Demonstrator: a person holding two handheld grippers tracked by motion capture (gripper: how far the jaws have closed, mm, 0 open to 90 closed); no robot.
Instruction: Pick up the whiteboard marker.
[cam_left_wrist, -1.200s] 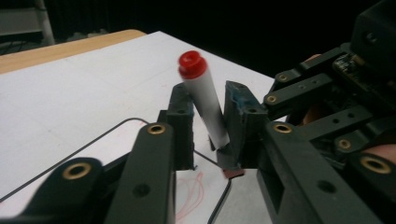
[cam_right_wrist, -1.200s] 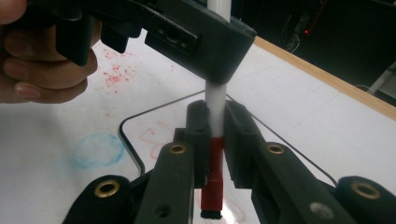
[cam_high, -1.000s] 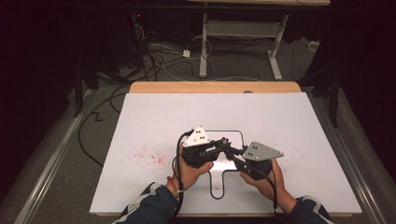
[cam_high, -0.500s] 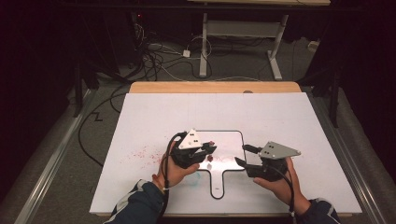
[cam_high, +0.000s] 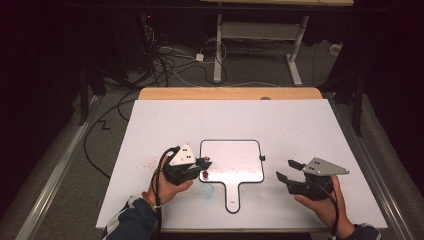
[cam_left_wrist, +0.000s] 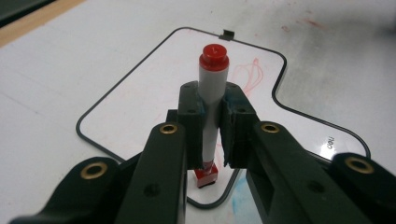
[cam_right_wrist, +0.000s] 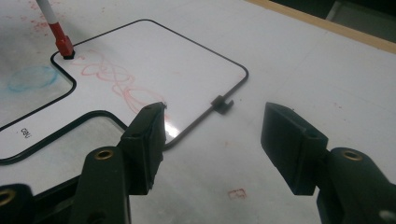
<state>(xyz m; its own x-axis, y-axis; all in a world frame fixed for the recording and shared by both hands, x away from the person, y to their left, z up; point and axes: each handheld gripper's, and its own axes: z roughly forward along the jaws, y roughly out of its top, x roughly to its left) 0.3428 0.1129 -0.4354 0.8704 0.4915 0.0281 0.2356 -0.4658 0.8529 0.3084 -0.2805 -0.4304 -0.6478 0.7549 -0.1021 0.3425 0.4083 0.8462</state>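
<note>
Left claw (cam_high: 204, 166) is clamped tight, forearm angled in from below; right claw (cam_high: 286, 170) has just been opening, empty.

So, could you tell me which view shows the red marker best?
The left gripper view: the marker stands clamped between the jaws, cap on. The right gripper view catches its lower end at the small whiteboard; in the high view it is tiny.

marker (cam_right_wrist: 55, 28) top cut off by frame edge.
</note>
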